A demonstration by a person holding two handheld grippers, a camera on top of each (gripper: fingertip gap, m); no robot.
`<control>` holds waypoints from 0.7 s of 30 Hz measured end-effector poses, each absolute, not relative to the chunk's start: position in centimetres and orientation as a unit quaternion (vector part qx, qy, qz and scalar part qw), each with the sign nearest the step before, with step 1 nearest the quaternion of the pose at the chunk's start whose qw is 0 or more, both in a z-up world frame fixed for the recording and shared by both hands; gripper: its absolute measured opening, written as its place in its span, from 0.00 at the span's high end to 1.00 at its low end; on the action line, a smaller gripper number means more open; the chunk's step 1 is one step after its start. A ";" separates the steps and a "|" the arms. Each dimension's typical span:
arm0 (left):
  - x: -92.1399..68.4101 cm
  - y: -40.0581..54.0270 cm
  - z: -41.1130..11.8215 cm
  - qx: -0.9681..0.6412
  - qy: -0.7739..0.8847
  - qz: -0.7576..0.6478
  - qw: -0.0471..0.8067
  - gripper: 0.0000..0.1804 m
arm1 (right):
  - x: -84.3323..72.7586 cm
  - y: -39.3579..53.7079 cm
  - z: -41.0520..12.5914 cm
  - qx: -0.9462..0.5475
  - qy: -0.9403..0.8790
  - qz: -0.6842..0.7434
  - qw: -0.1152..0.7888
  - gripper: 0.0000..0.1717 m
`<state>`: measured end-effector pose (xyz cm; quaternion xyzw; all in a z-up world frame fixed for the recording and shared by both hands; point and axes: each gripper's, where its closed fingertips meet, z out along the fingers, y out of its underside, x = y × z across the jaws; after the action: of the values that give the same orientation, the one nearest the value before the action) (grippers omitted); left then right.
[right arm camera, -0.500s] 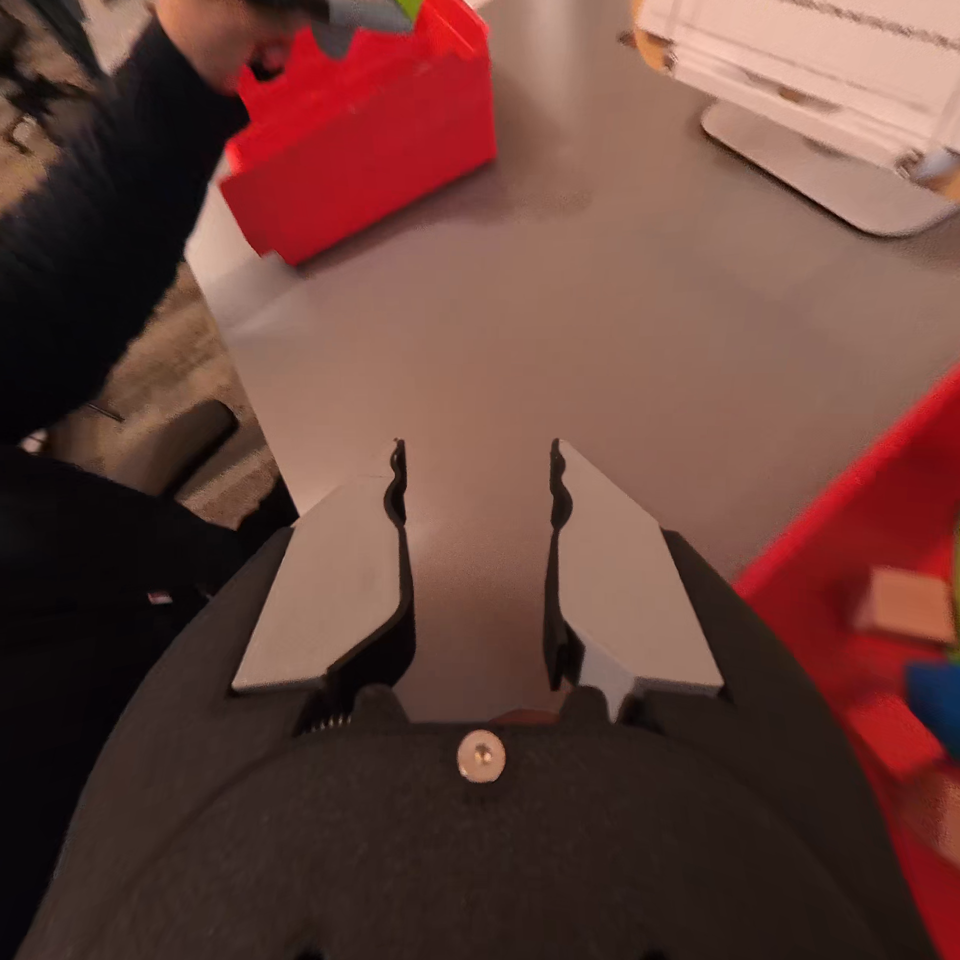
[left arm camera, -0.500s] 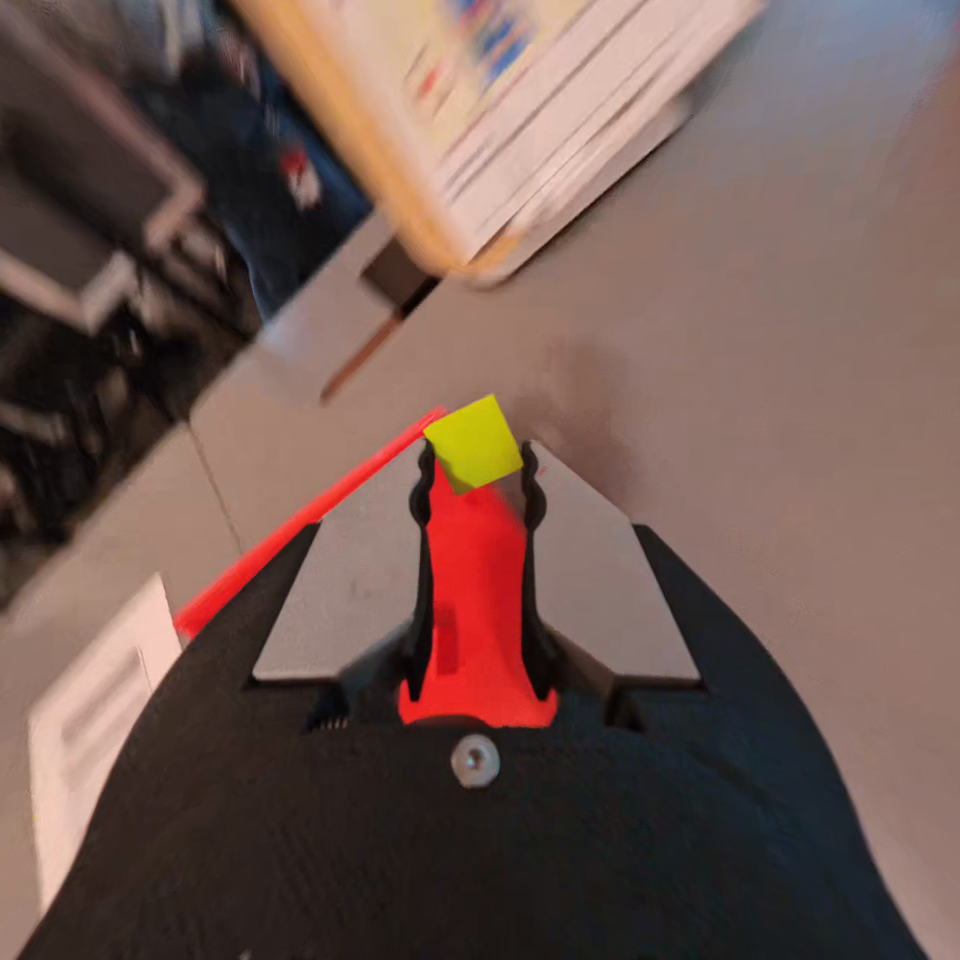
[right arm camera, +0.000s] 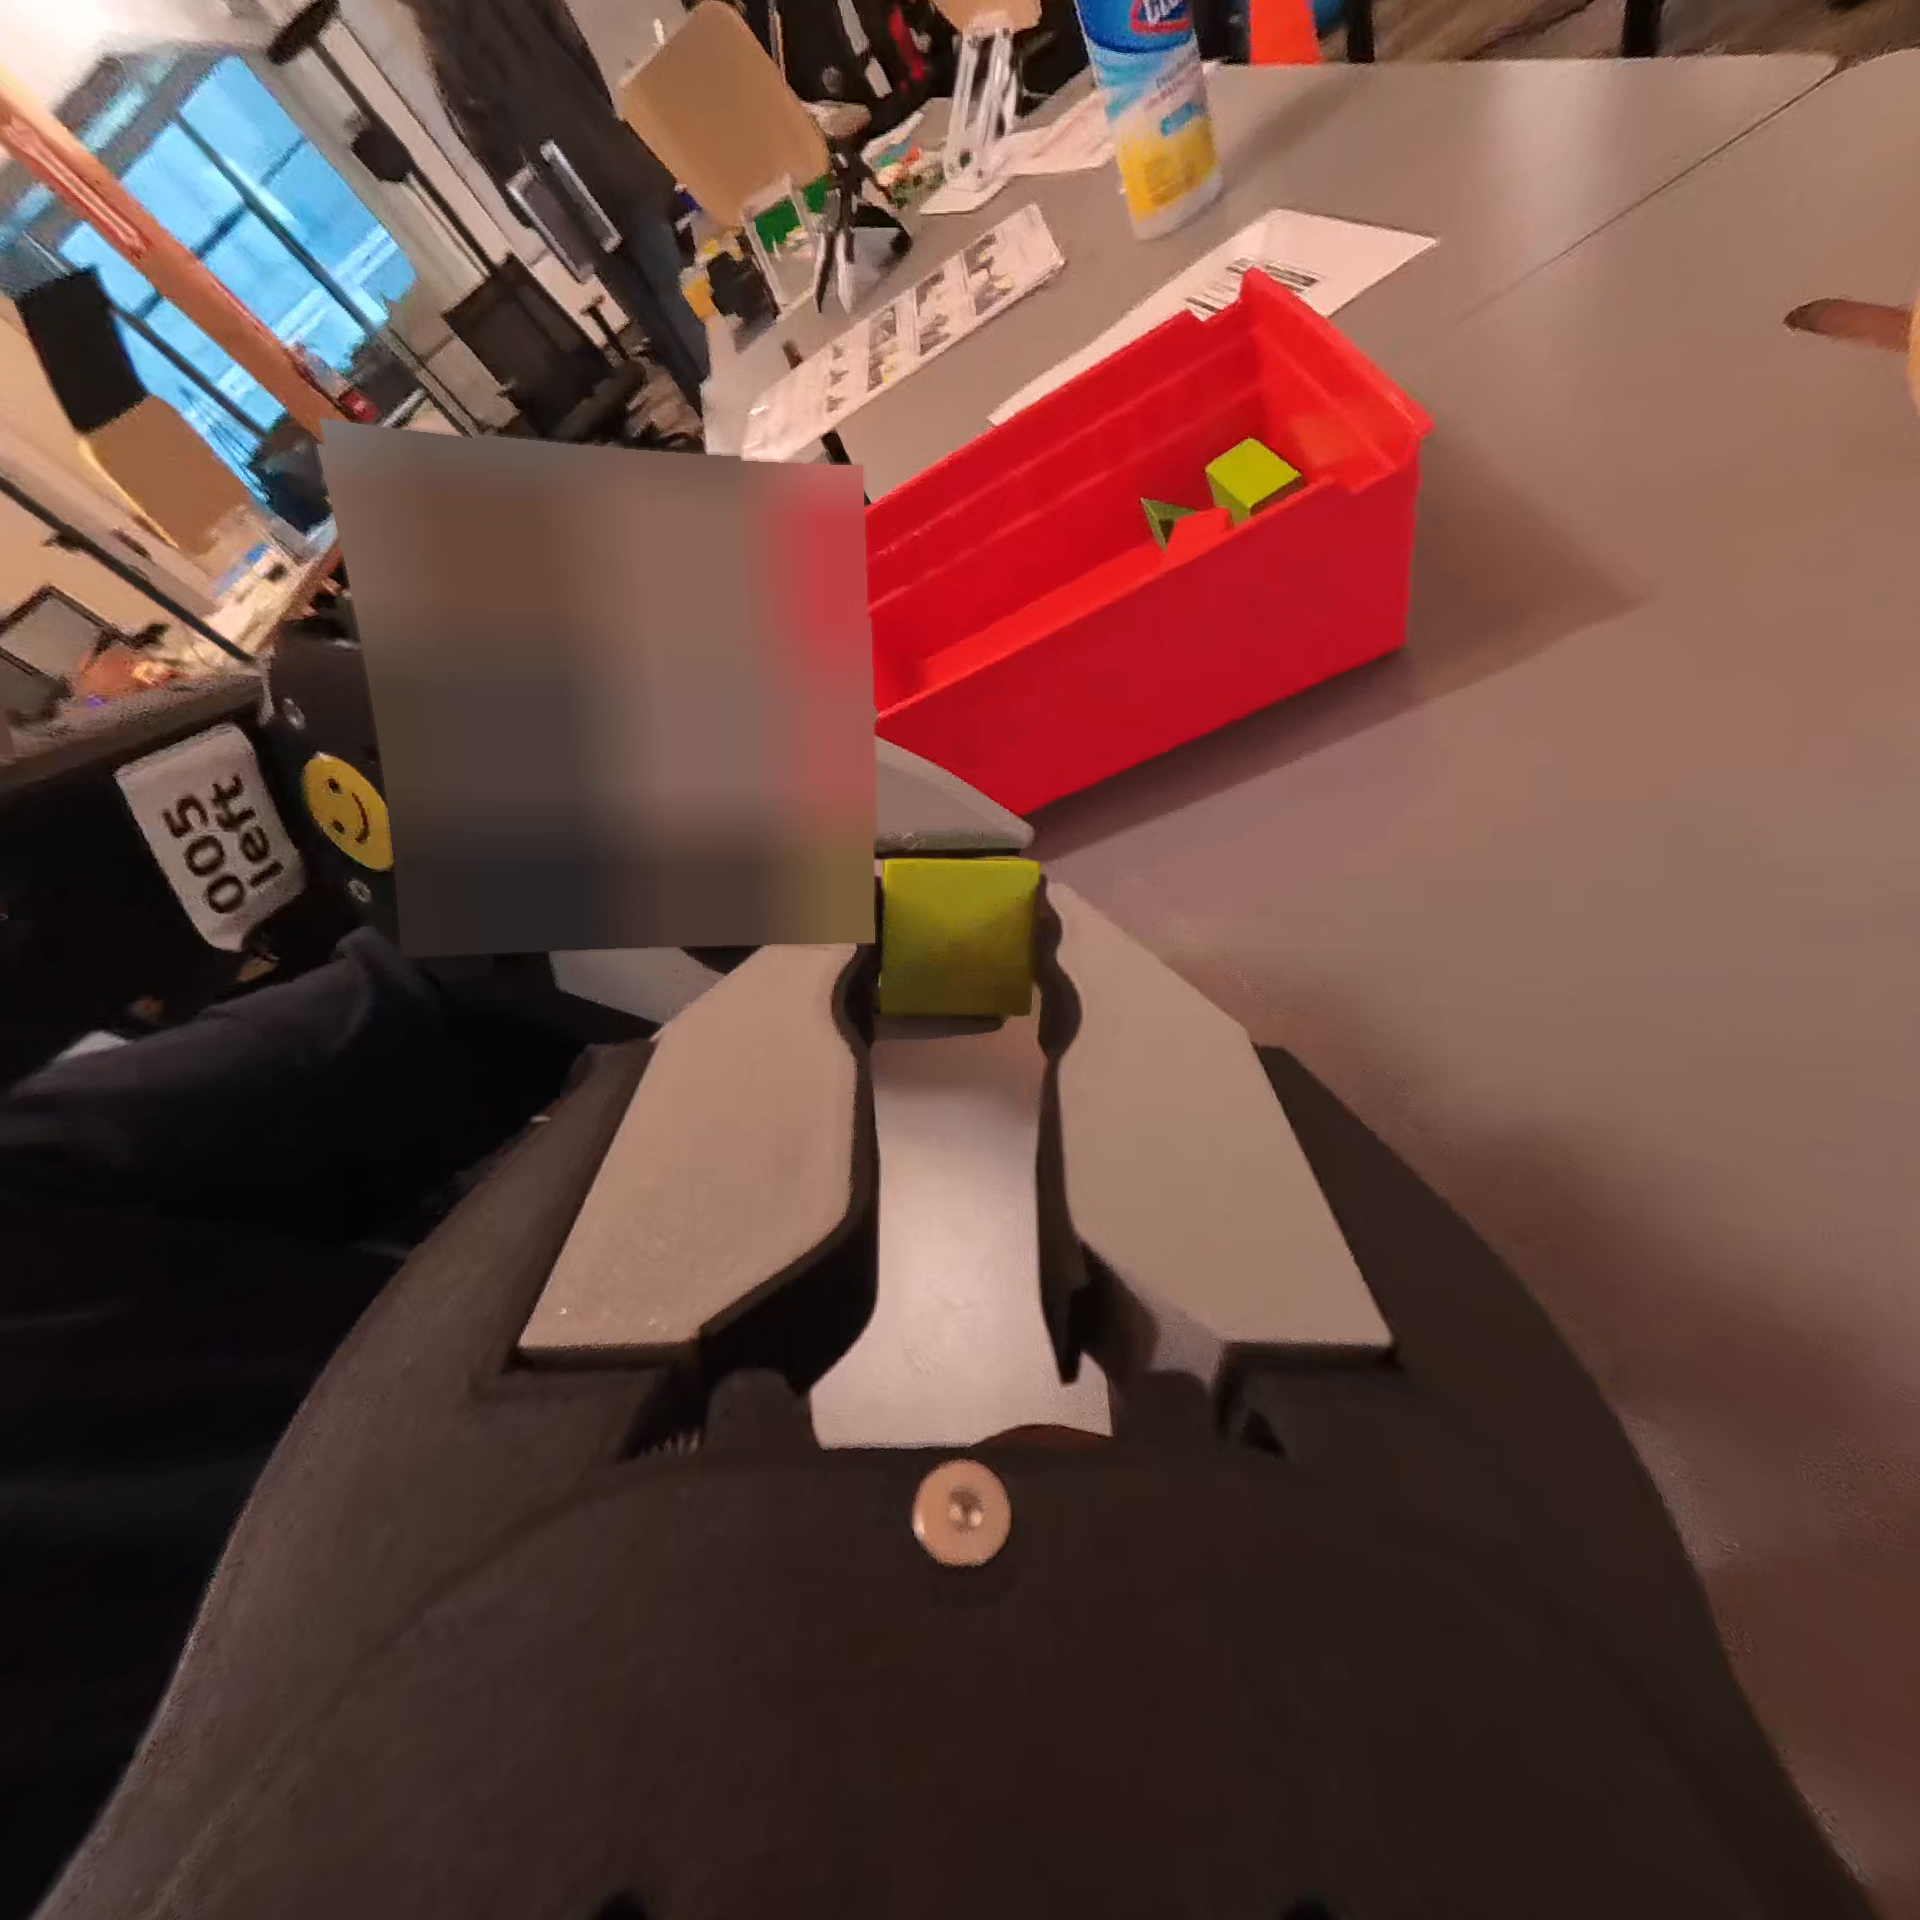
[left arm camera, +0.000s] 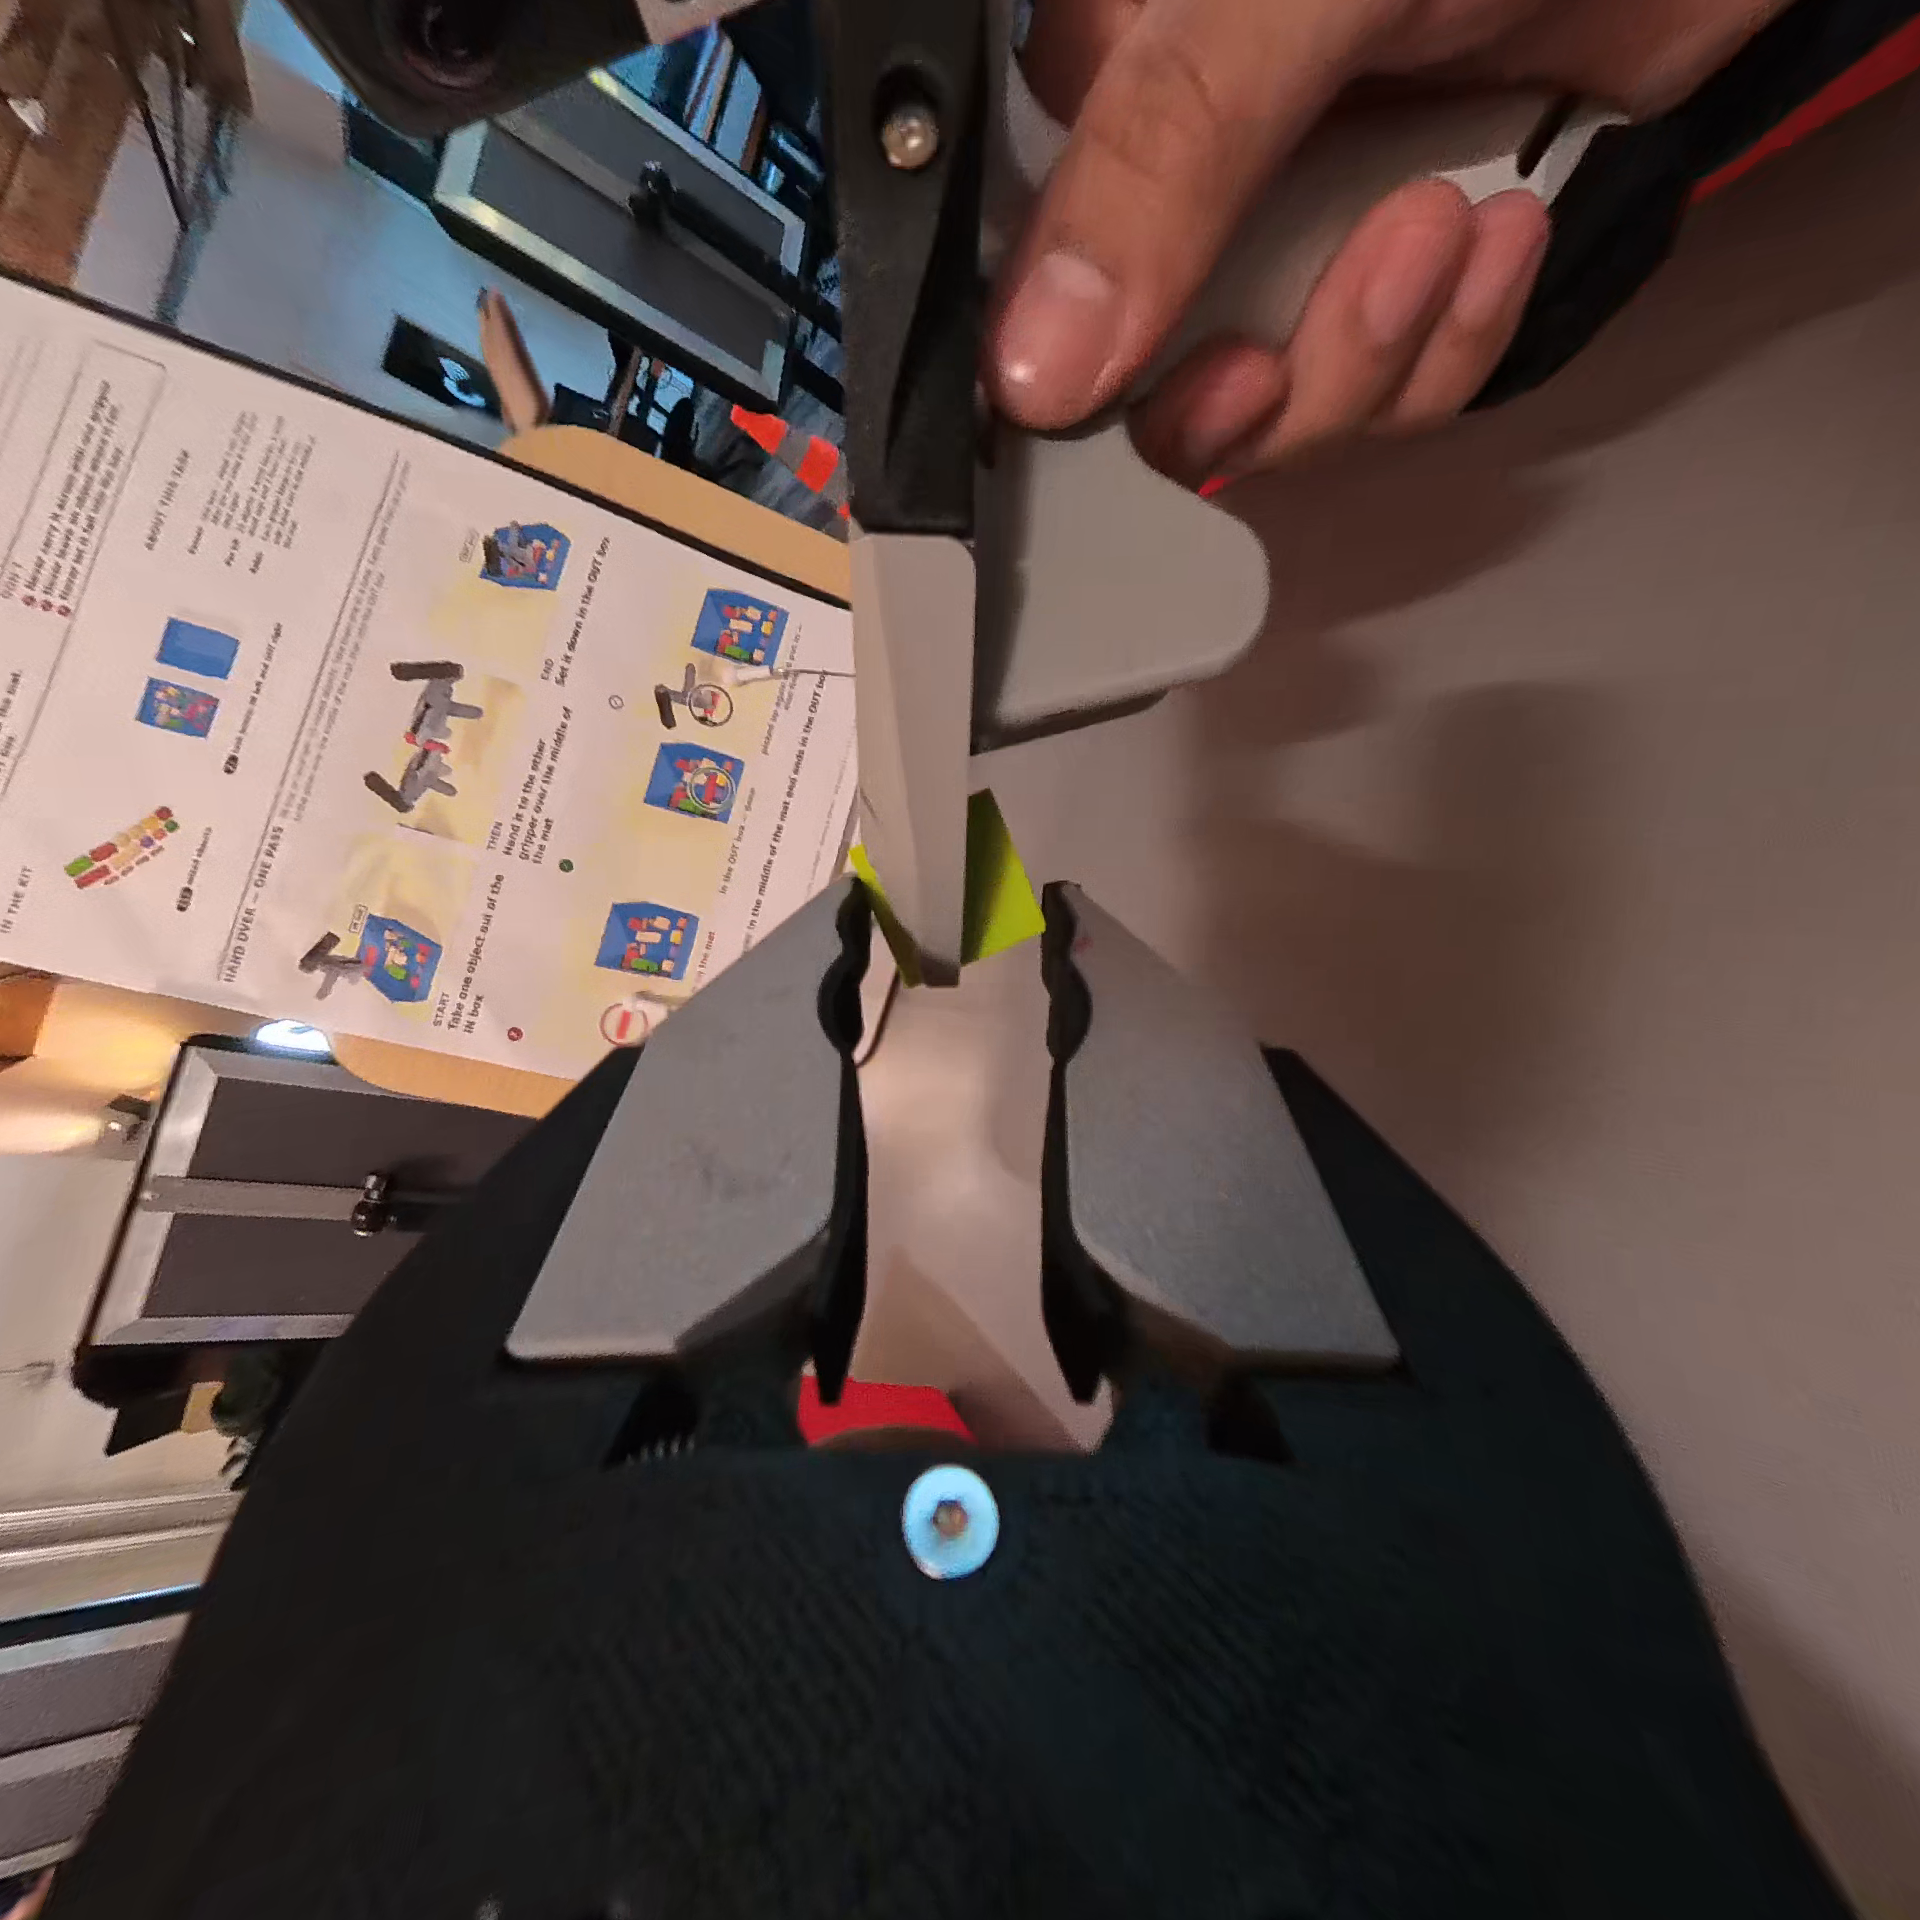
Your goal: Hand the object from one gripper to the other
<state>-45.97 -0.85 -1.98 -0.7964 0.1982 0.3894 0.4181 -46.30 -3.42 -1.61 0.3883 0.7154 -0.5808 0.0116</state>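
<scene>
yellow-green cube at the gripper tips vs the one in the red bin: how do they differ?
The held cube is off the table, clamped between the right gripper pads, with the left gripper fingers above and below it; the bin cube lies loose in the red bin. The held one faces the right wrist camera squarely; the bin one shows a corner. A green triangular piece lies near the bin cube. Both share colour and shape.

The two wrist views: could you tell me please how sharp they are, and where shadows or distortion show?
Left wrist view: the lime-green block is fairly sharp, the hand above is soft, and soft shadows lie on the grey table. Right wrist view: the block and the red bin are clear, the background bends with wide-angle distortion, and the bin casts a shadow rightward.
</scene>
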 end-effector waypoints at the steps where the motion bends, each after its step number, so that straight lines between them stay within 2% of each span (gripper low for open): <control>1: -46.1 -1.0 -2.4 -0.807 0.191 0.375 0.415 0.84 | -46.4 -3.4 -2.0 0.388 0.721 -0.574 0.005 0.85; 3: -47.5 -2.2 -3.1 -0.844 0.135 0.341 0.391 0.83 | -46.9 -2.5 -2.1 0.396 0.724 -0.564 -0.025 0.85; 7: -54.4 -8.8 -0.3 -0.861 -0.048 0.329 0.386 0.80 | -47.1 3.1 -0.8 0.426 0.706 -0.557 -0.099 0.85; 9: -59.2 -13.7 -0.2 -0.854 -0.165 0.327 0.369 0.72 | -46.8 6.8 -0.5 0.448 0.694 -0.548 -0.128 0.85; 12: -63.9 -19.5 -4.6 -0.868 -0.313 0.237 0.306 0.63 | -45.8 12.7 -1.1 0.487 0.683 -0.515 -0.176 0.85; 19: -70.7 -24.3 -12.2 -0.780 -0.540 0.130 0.288 0.64 | -41.8 26.9 -3.6 0.587 0.652 -0.386 -0.285 0.85; 21: -71.3 -24.8 -14.4 -0.760 -0.586 0.109 0.258 0.64 | -40.6 29.9 -3.6 0.605 0.639 -0.363 -0.305 0.85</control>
<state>-71.32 -24.81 -14.39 -0.7603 -0.5859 0.1091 0.2583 -40.56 29.93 -3.64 0.6052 0.6392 -0.3635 -0.3050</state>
